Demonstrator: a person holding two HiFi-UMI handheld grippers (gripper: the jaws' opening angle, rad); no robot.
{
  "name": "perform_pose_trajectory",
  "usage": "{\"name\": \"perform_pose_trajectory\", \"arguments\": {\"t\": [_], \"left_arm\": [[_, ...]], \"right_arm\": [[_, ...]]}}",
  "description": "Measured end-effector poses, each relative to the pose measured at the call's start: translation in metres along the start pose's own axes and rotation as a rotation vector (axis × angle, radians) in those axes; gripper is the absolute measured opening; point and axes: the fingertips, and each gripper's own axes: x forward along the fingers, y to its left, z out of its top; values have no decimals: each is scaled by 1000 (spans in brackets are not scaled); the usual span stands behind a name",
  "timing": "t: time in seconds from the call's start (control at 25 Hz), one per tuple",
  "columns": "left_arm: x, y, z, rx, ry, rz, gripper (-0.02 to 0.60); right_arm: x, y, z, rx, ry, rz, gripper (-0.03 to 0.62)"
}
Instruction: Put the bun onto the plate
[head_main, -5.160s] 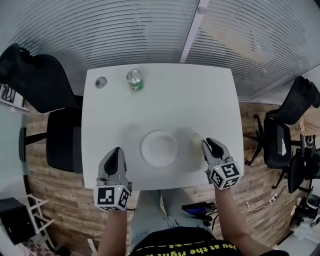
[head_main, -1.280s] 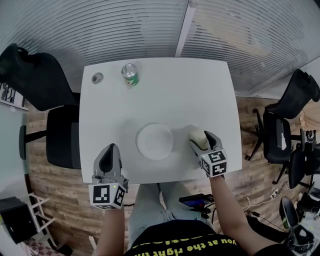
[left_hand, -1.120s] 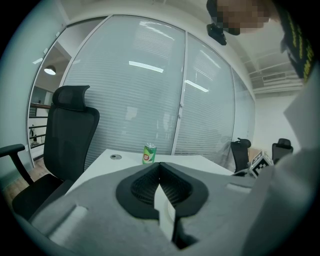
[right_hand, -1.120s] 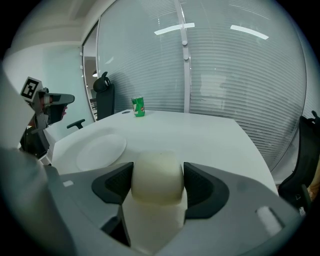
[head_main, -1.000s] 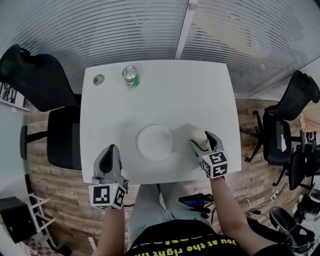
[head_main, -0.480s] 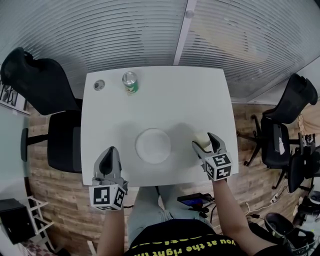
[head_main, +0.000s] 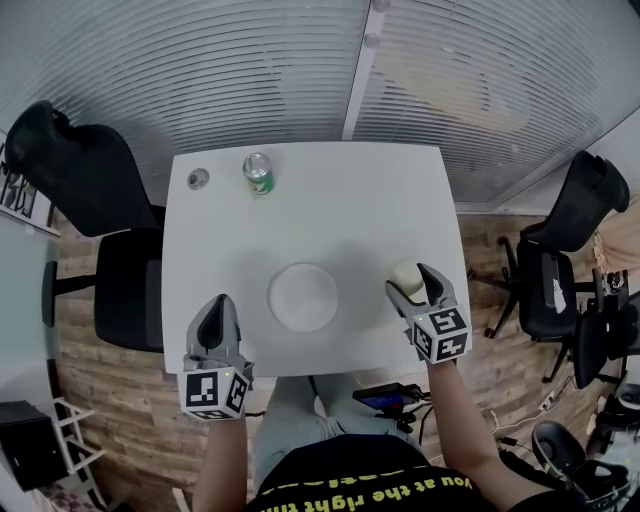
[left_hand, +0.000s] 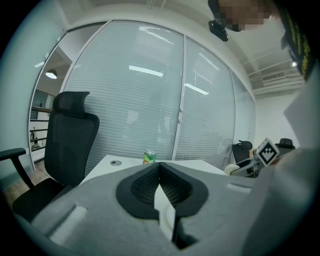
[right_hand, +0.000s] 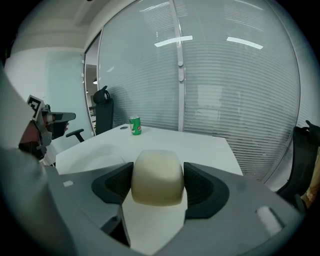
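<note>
The bun (right_hand: 156, 177) is pale cream. The plate (head_main: 303, 297) is white, on a white bench (head_main: 330, 210). The can (head_main: 258, 172) is green with a silver top. The left tool (head_main: 217, 305) and right tool (head_main: 411, 281) are grey with black ribbed pads (right_hand: 202, 189); their marker cubes (head_main: 213, 392) carry black-and-white squares. The chairs (head_main: 75, 160) are black, and the floor (head_main: 100, 390) is brown wood plank.

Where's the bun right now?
In the head view, the bun sits in the jaws of the right gripper, just right of the plate, near the right edge of the table.

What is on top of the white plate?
Nothing: the plate is bare. The bun sits beside it, between the jaws of the right gripper. The table under the plate is covered.
</note>
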Motion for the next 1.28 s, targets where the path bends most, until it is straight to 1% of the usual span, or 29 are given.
{"name": "perform_pose_trajectory", "arguments": {"t": [0.6, 1.28], "left_arm": [[-9, 2, 20, -3, -41, 11, 0], [-19, 6, 22, -18, -59, 20, 0]], "right_arm": [[-20, 8, 21, -14, -30, 22, 324], [-32, 8, 29, -19, -42, 10, 322]]}}
